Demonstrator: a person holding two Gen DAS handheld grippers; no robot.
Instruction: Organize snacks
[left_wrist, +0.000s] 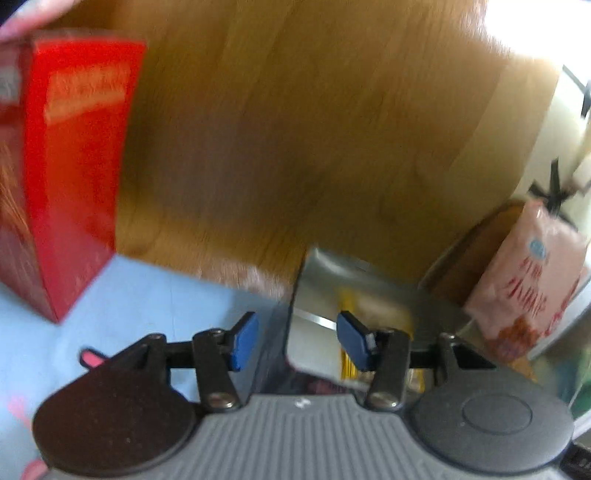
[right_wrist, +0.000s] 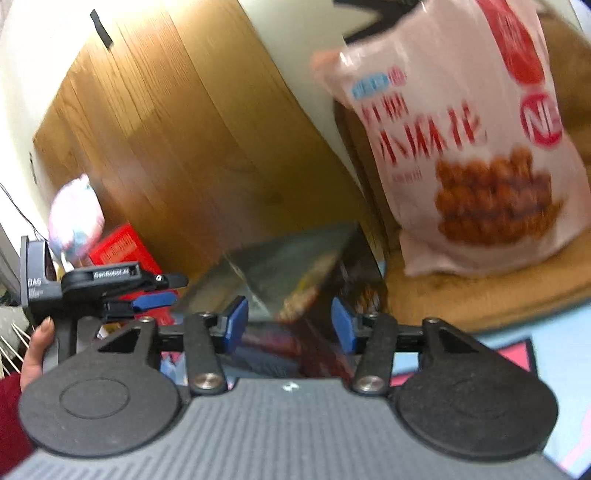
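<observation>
Right gripper stands parted around a dark box, its blue pads just beside the box, contact blurred. Left gripper is likewise parted, empty, over that box's silvery side. Its body, seen from the right wrist, reads "GenRobot.ai" and "DAS". The pink snack bag with red script and "NE" stands on a wooden tray. A red box stands upright on the pale blue mat.

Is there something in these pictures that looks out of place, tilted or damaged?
One thing stands out: the silvery snack box sits tilted, one corner raised, between the open right gripper and the wooden cabinet. The pink snack bag stands upright and the red box also. Blur hides any damage.
</observation>
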